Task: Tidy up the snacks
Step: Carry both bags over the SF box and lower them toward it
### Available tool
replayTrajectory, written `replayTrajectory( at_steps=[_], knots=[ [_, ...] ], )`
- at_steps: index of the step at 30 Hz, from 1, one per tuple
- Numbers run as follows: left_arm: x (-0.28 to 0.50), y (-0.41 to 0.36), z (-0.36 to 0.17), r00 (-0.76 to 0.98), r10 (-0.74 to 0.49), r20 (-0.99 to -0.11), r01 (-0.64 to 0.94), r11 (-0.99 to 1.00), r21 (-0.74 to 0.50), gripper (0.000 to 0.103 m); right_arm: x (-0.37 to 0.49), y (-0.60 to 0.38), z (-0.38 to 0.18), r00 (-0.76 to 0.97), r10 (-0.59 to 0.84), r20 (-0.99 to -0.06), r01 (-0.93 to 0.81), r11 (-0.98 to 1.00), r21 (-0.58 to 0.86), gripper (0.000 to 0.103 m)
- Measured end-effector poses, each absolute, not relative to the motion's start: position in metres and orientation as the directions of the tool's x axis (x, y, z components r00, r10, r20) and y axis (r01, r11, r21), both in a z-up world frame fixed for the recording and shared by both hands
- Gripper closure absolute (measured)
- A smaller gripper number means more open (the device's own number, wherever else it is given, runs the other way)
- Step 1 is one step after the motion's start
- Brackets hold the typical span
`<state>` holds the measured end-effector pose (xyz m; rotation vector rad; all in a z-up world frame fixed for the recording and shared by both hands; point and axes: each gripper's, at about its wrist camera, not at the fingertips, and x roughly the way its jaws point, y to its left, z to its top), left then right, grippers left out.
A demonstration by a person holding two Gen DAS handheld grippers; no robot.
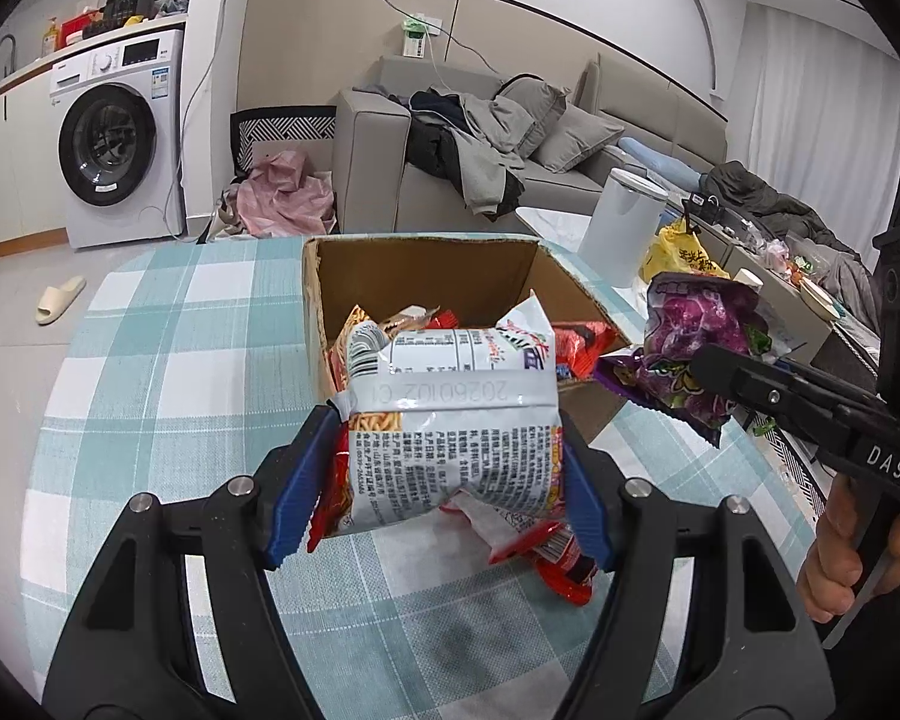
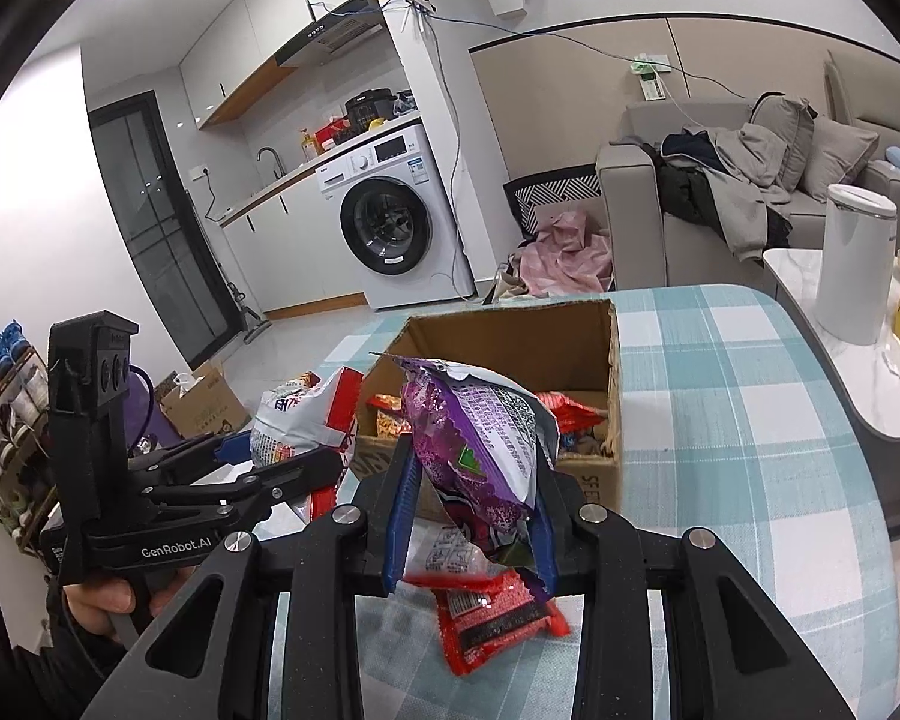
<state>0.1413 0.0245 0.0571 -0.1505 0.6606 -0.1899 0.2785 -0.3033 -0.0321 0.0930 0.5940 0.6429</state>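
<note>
1. White-and-orange crinkly plastic noodle packet (image 1: 450,420), printed back up, clamped at both sides between the blue pads of the left gripper (image 1: 444,480); lifted off the worktop, just before the near wall of the box.
2. Purple foil snack bag (image 2: 480,438) pinched between the narrowly closed fingers of the right gripper (image 2: 468,516); seen from the left wrist view, raised beside the box's right near corner.
3. Open brown cardboard box (image 1: 426,264) on the teal-and-white checked worktop (image 1: 168,360), partly filled already: several red and orange wrappers lying inside.
4. Red plastic snack packets (image 2: 498,618) on the cloth beneath the two grippers, not yet picked up; exact count hard to tell, since they overlap and sit partly hidden.
5. Judged progress: somewhere past the start, with some snacks boxed, two in hand close to the opening, and at least the loose red ones left to collect.
6. Beyond the worktop: white washing machine (image 1: 120,138), grey sofa (image 1: 510,138) heaped with clothes.
</note>
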Motion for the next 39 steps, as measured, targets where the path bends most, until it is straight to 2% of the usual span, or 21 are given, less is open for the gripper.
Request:
replayTrajectory(
  at_steps=[23, 39],
  knots=[
    [0.187, 0.015, 0.085, 0.800, -0.169, -0.575, 0.109, 0.984, -0.138, 0.035, 0.313, -0.285, 0.001, 0.673, 0.563, -0.479, -0.511, 0.823, 0.250, 0.070],
    [0.226, -0.002, 0.074, 0.803, -0.148, -0.577, 0.115, 0.989, -0.094, 0.035, 0.338, -0.268, -0.003, 0.662, 0.552, -0.507, -0.498, 0.830, 0.252, 0.070]
  ],
)
